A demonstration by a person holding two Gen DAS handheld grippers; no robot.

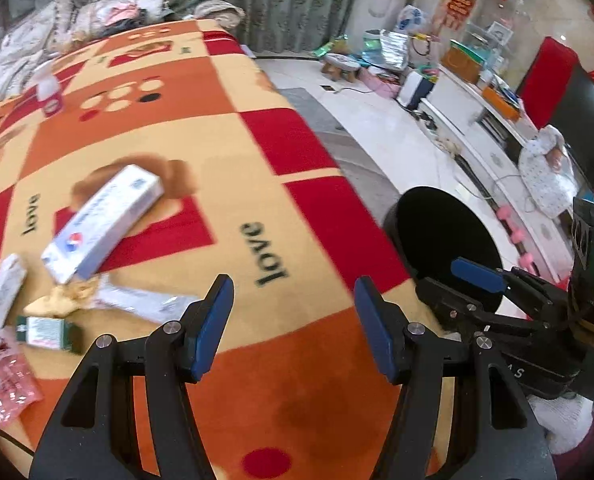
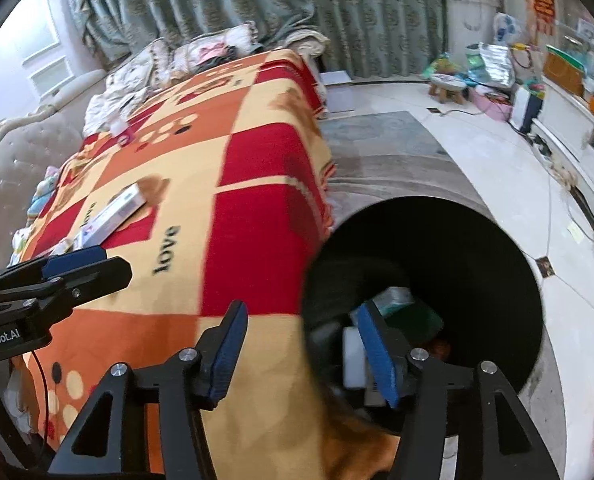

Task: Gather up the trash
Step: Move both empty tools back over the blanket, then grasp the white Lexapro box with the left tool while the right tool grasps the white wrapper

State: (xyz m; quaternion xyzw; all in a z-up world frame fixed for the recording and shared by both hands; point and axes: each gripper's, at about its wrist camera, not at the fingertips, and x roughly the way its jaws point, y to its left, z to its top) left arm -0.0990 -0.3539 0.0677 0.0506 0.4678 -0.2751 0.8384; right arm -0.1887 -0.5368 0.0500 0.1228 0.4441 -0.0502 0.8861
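A white carton box (image 1: 103, 222) lies on the checked blanket (image 1: 225, 152), also seen in the right wrist view (image 2: 115, 210). Near it lie a silver wrapper (image 1: 149, 304), a crumpled tan scrap (image 1: 63, 300), a green packet (image 1: 47, 332), a white pack (image 1: 1, 296) and a pink wrapper (image 1: 5, 380). A black bin (image 2: 477, 248) stands on the floor beside the blanket's edge, with several discarded items inside (image 2: 397, 300). My left gripper (image 1: 293, 328) is open and empty above the blanket. My right gripper (image 2: 301, 350) is open and empty at the bin's rim; it shows in the left view (image 1: 481, 276).
A white bottle with a red label (image 1: 49, 90) stands far back on the blanket. Cushions (image 1: 97, 12) and curtains lie behind. A grey rug (image 2: 377, 148), a small stool (image 2: 447, 86), bags and a white low cabinet (image 2: 573, 124) are on the floor to the right.
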